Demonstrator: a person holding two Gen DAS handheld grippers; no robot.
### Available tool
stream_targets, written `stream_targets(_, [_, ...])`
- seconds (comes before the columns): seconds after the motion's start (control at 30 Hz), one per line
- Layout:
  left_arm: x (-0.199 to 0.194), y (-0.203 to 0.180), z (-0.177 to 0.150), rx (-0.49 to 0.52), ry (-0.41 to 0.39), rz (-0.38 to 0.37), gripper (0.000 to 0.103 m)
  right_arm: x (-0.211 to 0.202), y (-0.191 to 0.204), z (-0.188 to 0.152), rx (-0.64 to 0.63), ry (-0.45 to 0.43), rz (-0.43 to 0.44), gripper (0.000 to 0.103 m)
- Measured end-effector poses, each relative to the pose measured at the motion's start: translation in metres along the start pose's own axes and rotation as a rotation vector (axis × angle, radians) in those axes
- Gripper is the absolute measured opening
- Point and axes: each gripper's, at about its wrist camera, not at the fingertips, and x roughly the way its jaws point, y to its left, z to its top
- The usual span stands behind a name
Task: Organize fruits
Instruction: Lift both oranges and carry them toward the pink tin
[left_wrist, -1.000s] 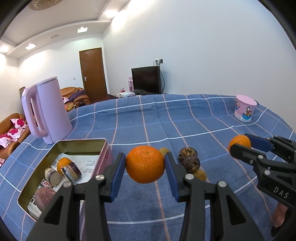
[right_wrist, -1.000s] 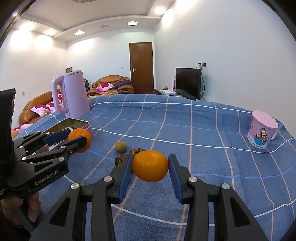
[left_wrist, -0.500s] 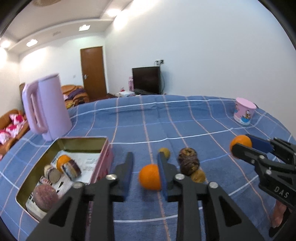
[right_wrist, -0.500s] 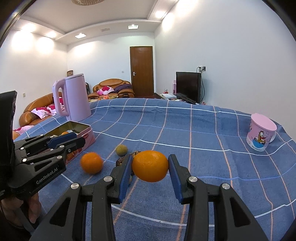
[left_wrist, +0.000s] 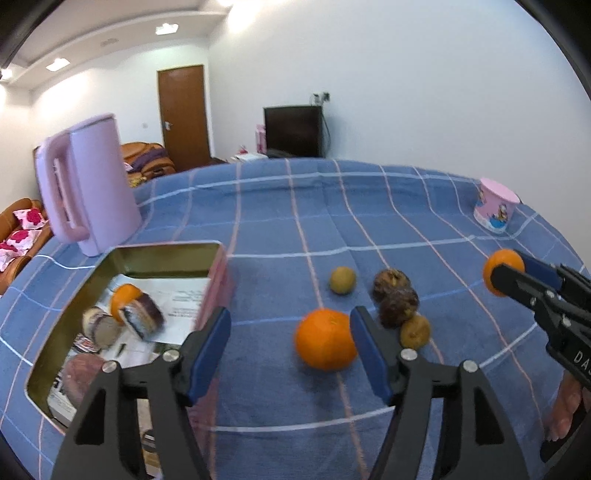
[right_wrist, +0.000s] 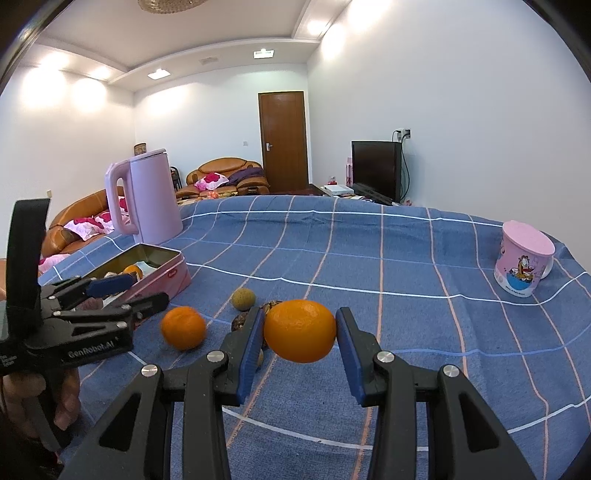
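My left gripper (left_wrist: 291, 343) is open and empty. An orange (left_wrist: 325, 339) lies on the blue checked cloth just ahead of it, close to the right finger; the same orange shows in the right wrist view (right_wrist: 183, 327). My right gripper (right_wrist: 300, 338) is shut on a second orange (right_wrist: 300, 331), held above the cloth, also seen in the left wrist view (left_wrist: 501, 266). An open pink tin (left_wrist: 218, 266) at the left holds several fruits. A small green fruit (left_wrist: 343, 280), two dark wrinkled fruits (left_wrist: 397, 297) and a small brown fruit (left_wrist: 415, 331) lie on the cloth.
A pink kettle (left_wrist: 86, 184) stands behind the tin. A pink cartoon cup (right_wrist: 522, 256) stands upside down at the far right of the table. The blue checked cloth (right_wrist: 369, 258) covers the whole table. Sofas, a door and a TV are beyond it.
My left gripper opened and let go of its orange, which dropped onto the cloth ahead of the fingers. My right gripper kept hold of its orange and barely moved.
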Motion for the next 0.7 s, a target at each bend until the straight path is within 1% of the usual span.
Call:
stream_targets(0.07, [0.001, -0.007, -0.001, 0.032, 0.011, -0.009, 0.070, -0.001, 0.000, 0.000, 0.003, -0.006, 0.002, 0.042])
stream_targets(0.13, [0.001, -0.010, -0.002, 0.043, 0.017, -0.007, 0.070, -0.002, -0.002, 0.000, 0.007, -0.010, 0.004, 0.042])
stream_targets(0.37, [0.024, -0.011, -0.004, 0.040, 0.142, -0.038, 0.069, -0.003, -0.001, 0.000, 0.008, -0.014, 0.005, 0.042])
stream_targets(0.43, [0.027, -0.013, -0.003, 0.041, 0.147, -0.035, 0.068, -0.002, -0.001, 0.000, 0.009, -0.007, 0.008, 0.042])
stream_targets(0.47, [0.029, -0.015, -0.003, 0.050, 0.153, -0.042, 0.067, -0.001, -0.001, 0.000, 0.009, -0.001, 0.009, 0.042])
stream_targets(0.5, [0.031, -0.016, -0.004, 0.053, 0.161, -0.050, 0.062, 0.001, -0.001, 0.001, 0.011, 0.010, 0.010, 0.042])
stream_targets(0.53, [0.034, -0.016, -0.004, 0.054, 0.174, -0.059, 0.049, 0.002, -0.001, 0.001, 0.012, 0.017, 0.009, 0.042])
stream_targets(0.57, [0.036, -0.016, -0.005, 0.053, 0.183, -0.062, 0.050, 0.003, -0.001, 0.001, 0.014, 0.023, 0.009, 0.042])
stream_targets(0.7, [0.035, -0.015, -0.005, 0.040, 0.175, -0.071, 0.048, 0.002, -0.001, 0.000, 0.014, 0.022, 0.009, 0.042])
